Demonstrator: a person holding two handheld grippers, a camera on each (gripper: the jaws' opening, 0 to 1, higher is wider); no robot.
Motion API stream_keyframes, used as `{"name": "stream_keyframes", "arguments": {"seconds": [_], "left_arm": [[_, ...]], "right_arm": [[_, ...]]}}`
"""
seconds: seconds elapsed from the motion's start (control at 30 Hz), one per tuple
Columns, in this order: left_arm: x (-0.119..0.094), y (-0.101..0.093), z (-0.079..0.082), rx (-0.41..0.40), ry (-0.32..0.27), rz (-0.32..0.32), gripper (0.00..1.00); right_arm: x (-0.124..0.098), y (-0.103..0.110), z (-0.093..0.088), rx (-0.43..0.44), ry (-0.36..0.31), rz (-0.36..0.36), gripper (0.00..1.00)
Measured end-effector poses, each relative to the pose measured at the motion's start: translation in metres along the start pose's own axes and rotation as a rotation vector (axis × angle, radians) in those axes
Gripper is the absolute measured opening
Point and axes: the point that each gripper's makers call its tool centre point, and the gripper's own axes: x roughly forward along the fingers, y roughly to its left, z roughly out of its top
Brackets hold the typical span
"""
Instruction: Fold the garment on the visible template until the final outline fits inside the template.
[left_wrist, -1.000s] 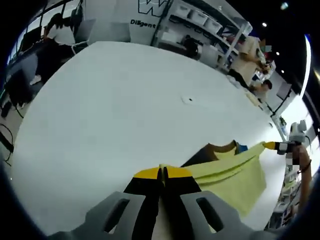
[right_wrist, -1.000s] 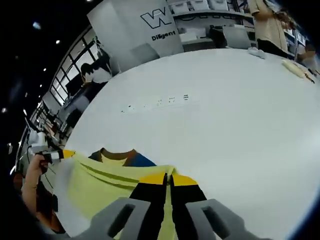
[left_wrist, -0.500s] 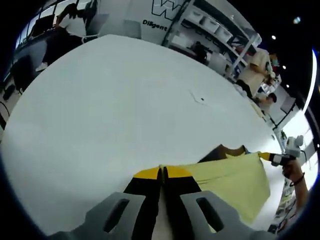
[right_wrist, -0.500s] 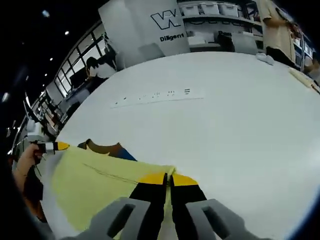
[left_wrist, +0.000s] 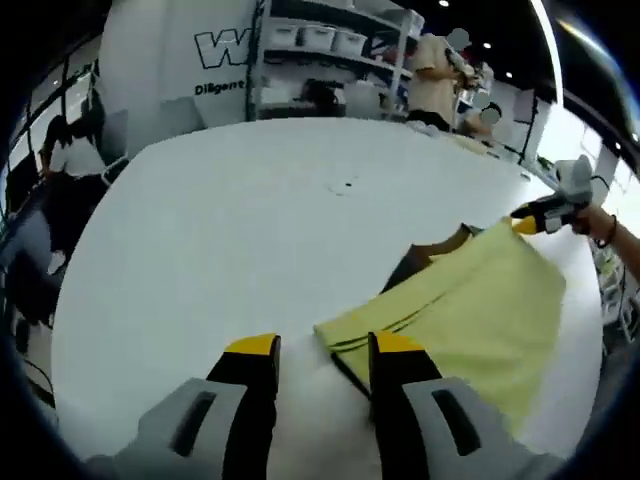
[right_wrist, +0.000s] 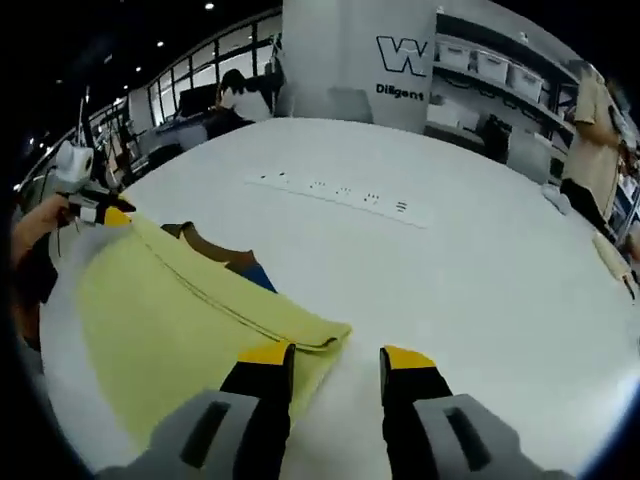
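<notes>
Garment (left_wrist: 470, 310) folded lengthwise, long axis between both grippers.

A large white table (left_wrist: 200, 230) carries 1 folded yellow garment (left_wrist: 470, 310), lying flat over a darker brown-and-blue piece (right_wrist: 235, 262).

A pale yellow garment (left_wrist: 470, 310) lies folded flat on the white table (left_wrist: 220, 230), near its edge. Its folded edge runs diagonally, layered, with thin dark seam lines along it. A brown collar (right_wrist: 215, 245) and a bit of blue (right_wrist: 258, 275) peek out from beneath the fold. One corner (right_wrist: 330, 335) is doubled over.
</notes>
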Motion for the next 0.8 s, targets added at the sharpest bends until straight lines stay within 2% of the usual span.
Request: {"name": "stream_keyframes", "arguments": {"seconds": [0.07,0.1,0.13,0.2,0.23,0.27,0.33,0.4,0.5,0.57,0.6,0.67,0.7,0.77,0.8], "left_arm": [[0.0,0.001,0.0,0.112,-0.01,0.007,0.35],[0.0,0.002,-0.003,0.153,0.002,0.011,0.36],[0.0,0.001,-0.005,0.187,0.013,0.004,0.37],[0.0,0.001,-0.007,0.206,0.021,0.008,0.38],[0.001,0.002,-0.007,0.234,0.015,0.012,0.37],[0.002,0.002,-0.007,0.228,0.018,0.016,0.36],[0.005,0.002,-0.007,0.226,0.016,0.013,0.36],[0.006,0.002,-0.007,0.226,0.013,0.015,0.35],[0.01,-0.004,-0.001,0.311,-0.013,0.001,0.34],[0.011,-0.005,-0.001,0.357,-0.007,0.003,0.35],[0.012,-0.007,-0.001,0.388,-0.009,-0.002,0.34],[0.014,-0.009,-0.001,0.404,-0.013,-0.013,0.32],[0.014,-0.01,-0.001,0.419,-0.02,-0.024,0.3],[0.014,-0.011,0.0,0.446,-0.027,-0.028,0.28],[0.015,-0.013,0.002,0.493,-0.038,-0.033,0.27]], "right_arm": [[0.001,0.002,-0.001,0.001,-0.002,0.017,0.36],[0.001,0.004,-0.002,0.03,-0.01,0.033,0.38],[0.002,0.004,-0.002,0.03,-0.017,0.037,0.39],[0.002,0.004,0.001,-0.004,-0.041,0.032,0.37],[0.003,0.002,0.0,-0.072,-0.03,0.019,0.36],[0.004,0.001,-0.001,-0.102,-0.022,0.012,0.36],[0.007,0.001,-0.001,-0.149,-0.016,-0.004,0.37],[0.009,0.002,-0.001,-0.159,-0.012,0.0,0.37],[0.013,0.002,0.007,-0.268,-0.057,-0.005,0.36],[0.014,0.001,0.008,-0.364,-0.05,-0.01,0.35],[0.014,0.001,0.009,-0.377,-0.055,-0.01,0.33],[0.013,0.001,0.012,-0.435,-0.072,-0.015,0.3],[0.013,-0.001,0.016,-0.503,-0.083,-0.03,0.27],[0.014,-0.001,0.014,-0.514,-0.065,-0.026,0.26],[0.014,-0.001,0.015,-0.52,-0.07,-0.022,0.26]]}}
